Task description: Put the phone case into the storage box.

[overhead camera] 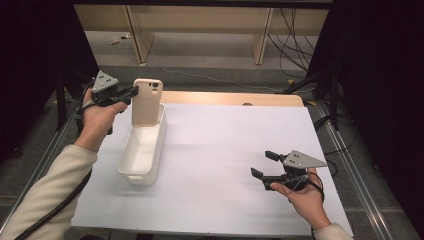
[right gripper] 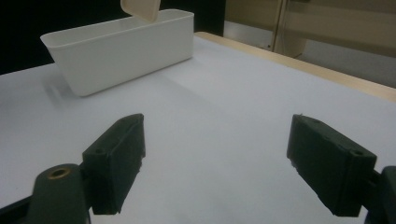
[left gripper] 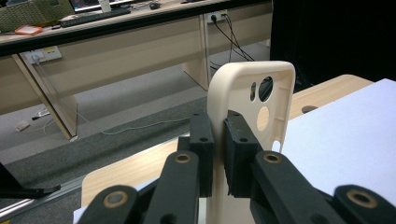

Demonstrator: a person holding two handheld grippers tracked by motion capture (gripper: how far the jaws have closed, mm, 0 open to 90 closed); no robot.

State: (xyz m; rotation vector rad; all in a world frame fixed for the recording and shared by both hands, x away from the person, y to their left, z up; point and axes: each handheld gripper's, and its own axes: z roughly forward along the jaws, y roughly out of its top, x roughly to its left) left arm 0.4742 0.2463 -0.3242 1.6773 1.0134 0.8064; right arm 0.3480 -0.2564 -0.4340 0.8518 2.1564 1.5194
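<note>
the left gripper (overhead camera: 131, 92) is clamped on the side edge of a cream phone case (overhead camera: 147, 101), one pad on each face of that wall. the case stands upright, camera cutouts at the top, its lower end inside the far end of the white bin (overhead camera: 142, 150). the right gripper (overhead camera: 265, 164) rests near the table's (overhead camera: 225, 150) right edge, jaws spread wide, nothing between them, well apart from the case.

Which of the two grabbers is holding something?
The left gripper. Its jaws pinch the edge of a cream phone case, held upright over the white bin. The right gripper is wide open over the table, with nothing between its jaws.
</note>
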